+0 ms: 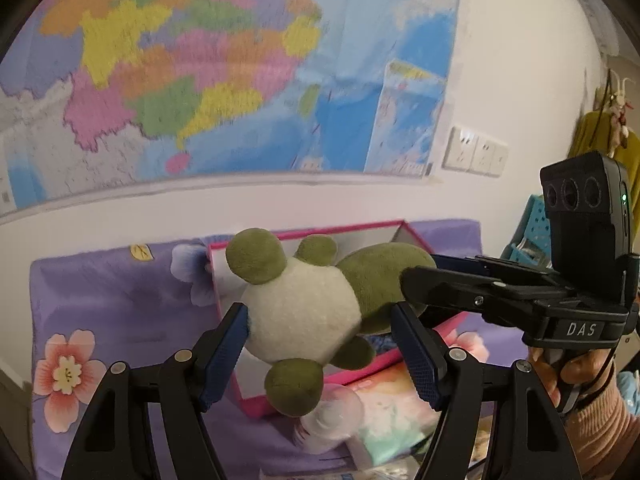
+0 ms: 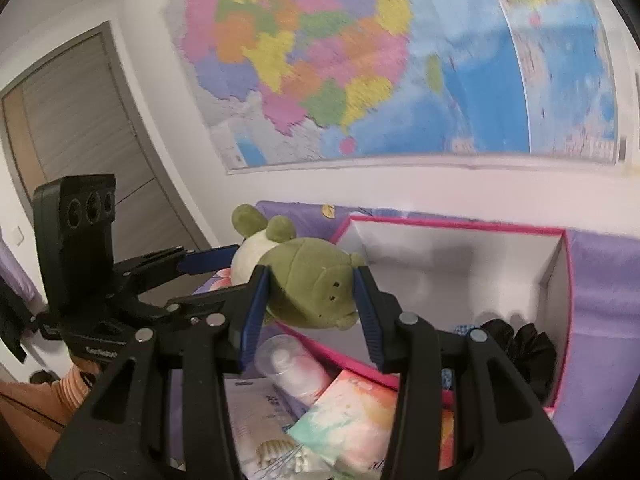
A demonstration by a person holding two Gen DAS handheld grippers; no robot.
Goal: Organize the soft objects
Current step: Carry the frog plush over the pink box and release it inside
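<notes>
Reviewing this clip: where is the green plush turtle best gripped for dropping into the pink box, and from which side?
Probably the plush turtle by its head, from the near side as the right claw has it: narrow and squashy, it fits between the fingers, facing the pink box.

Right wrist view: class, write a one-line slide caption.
Right gripper clamps the green plush frog's head above the open pink box, left gripper on its body.

Behind your work area: a white wall point(image 1: 500, 60) carrying a large coloured map point(image 2: 360, 60), triple wall sockets point(image 1: 474, 151) to its right, a grey-framed door point(image 2: 80, 128) at left, and a purple floral bedspread point(image 1: 112, 304) beneath.
</notes>
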